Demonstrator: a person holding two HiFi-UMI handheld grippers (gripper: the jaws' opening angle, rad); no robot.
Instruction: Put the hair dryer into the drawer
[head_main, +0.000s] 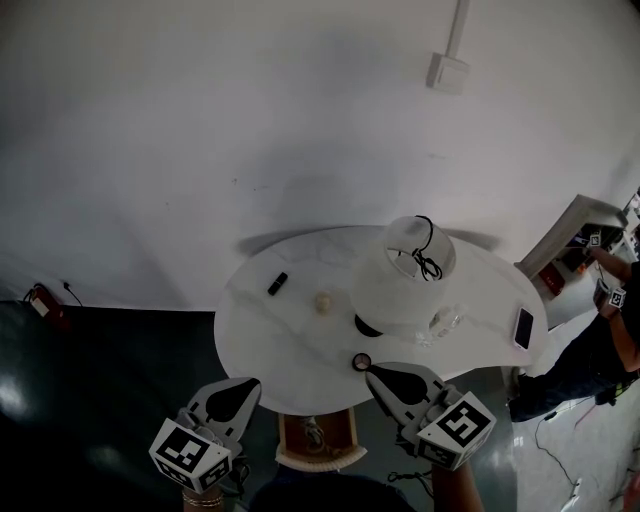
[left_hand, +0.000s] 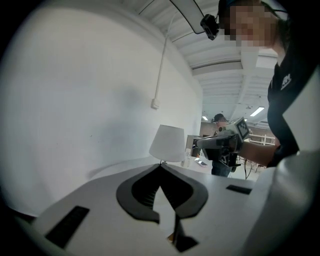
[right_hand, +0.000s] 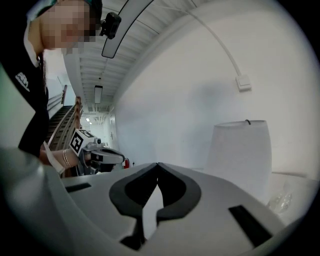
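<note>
Drawer (head_main: 285, 435) of wood stands pulled out between the left tool (head_main: 245, 383) and the right tool (head_main: 375, 373), a little below them, under the near edge of the white worktop (head_main: 260, 340). A small pale thing (head_main: 315, 433) lies inside the drawer; it is too small to tell if this is the hair dryer. Both tools have their jaws together, tips touching, and nothing is between them. A lamp (head_main: 405, 275) with a white shade stands just ahead of the right tool. A small black object (head_main: 277, 284) lies ahead of the left tool, and a phone (head_main: 523, 327) lies far to the right tool's right.
</note>
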